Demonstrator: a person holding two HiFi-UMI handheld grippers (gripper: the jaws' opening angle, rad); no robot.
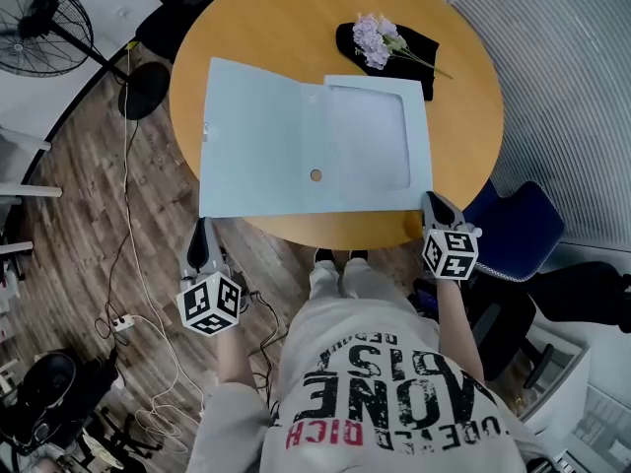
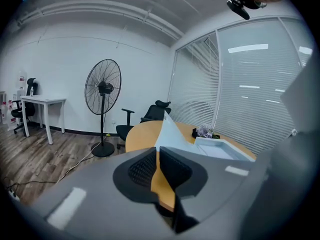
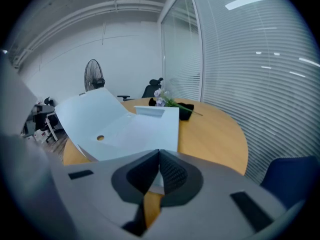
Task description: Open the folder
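The folder [image 1: 296,146], pale blue, lies open on the round table [image 1: 266,18]. The head view flattens its cover; the gripper views show it tilted up. Left gripper [image 1: 201,227] fingers pinch the cover's corner, right gripper [image 1: 434,203] fingers the base's corner.

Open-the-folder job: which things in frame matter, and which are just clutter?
Job:
- folder, its left cover raised
- left gripper, fingers shut on the folder's near left corner
- right gripper, fingers shut on its near right corner

Lying about:
- flowers on a black cloth, far side of the table
- fan
- blue chair
- power strip on the floor
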